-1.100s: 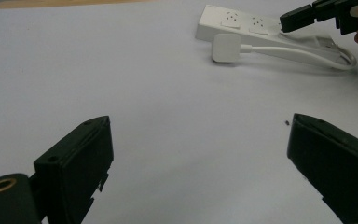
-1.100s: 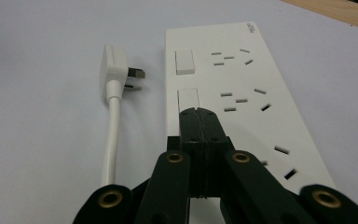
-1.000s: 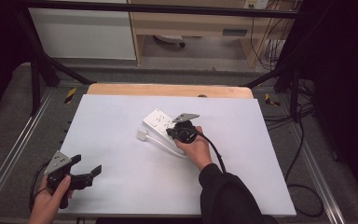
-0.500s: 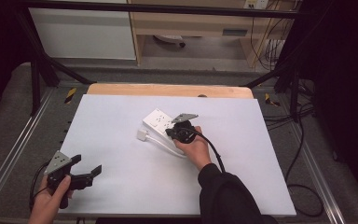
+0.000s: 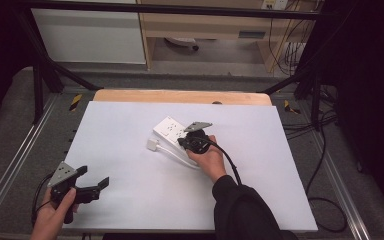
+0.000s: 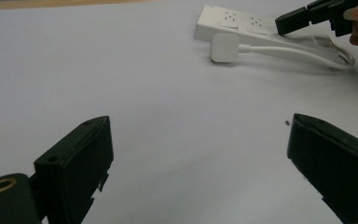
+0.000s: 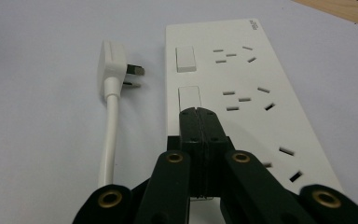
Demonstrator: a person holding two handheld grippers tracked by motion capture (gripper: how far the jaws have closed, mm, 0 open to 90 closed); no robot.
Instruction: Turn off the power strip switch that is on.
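Idling at the counter's [image 5: 130, 125] near-left corner, left gripper [image 5: 92, 187] fingers spread wide, empty. Pressing a rocker switch [image 7: 189, 97] on the white power strip [image 5: 169, 130] mid-counter, plug [image 5: 152, 145] just beside; right gripper [image 7: 199, 116] fingers fully closed, holding nothing. Next, probably: pushing down, then lifting off. Unchanged from earlier.

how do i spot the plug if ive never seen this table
On the white table, find the white power strip near the middle. The plug lies just beside it, loose, a small white block on a white cable, prongs bare.
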